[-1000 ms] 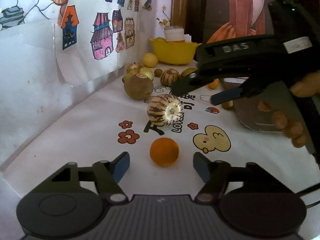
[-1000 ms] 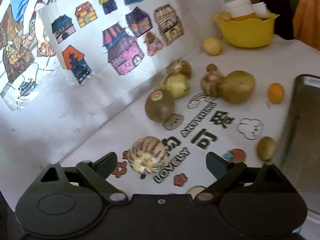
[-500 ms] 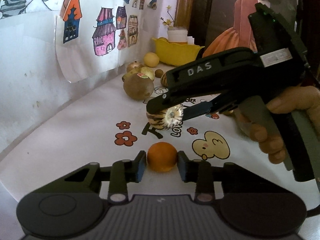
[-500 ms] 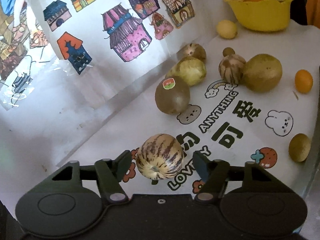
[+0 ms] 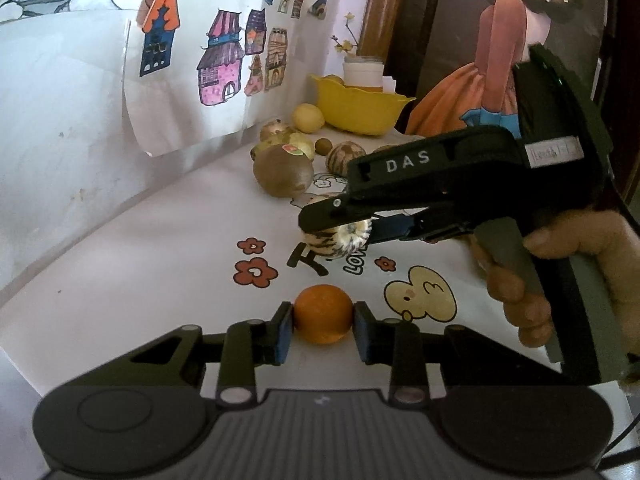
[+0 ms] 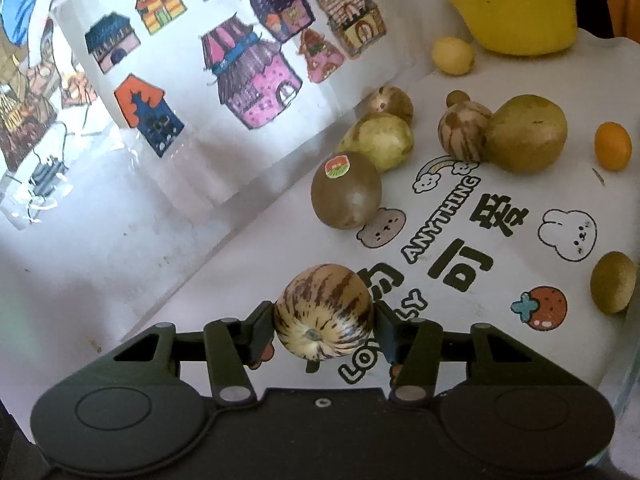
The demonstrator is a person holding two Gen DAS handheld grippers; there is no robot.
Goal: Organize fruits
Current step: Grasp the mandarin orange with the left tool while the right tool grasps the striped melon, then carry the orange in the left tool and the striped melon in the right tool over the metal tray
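My left gripper (image 5: 323,330) is shut on a small orange (image 5: 323,314) that rests on the white printed table cover (image 5: 160,272). My right gripper (image 6: 325,330) is shut on a striped cream-and-brown melon (image 6: 323,311); it also shows in the left wrist view (image 5: 340,236), just beyond the orange. Further back lie a brown kiwi with a sticker (image 6: 345,190), a pale green fruit (image 6: 380,140), a second striped melon (image 6: 464,132), a large olive-brown fruit (image 6: 528,132), a small orange fruit (image 6: 612,146) and a lemon (image 6: 452,56).
A yellow bowl (image 6: 520,20) holding cups stands at the back. A small brown fruit (image 6: 612,286) lies beside the rim of a glass tray (image 6: 632,368) at the right. A wall with house drawings (image 6: 248,68) borders the table on the left.
Both grippers moved forward and closed: the left one onto the orange, the right one onto the striped melon.
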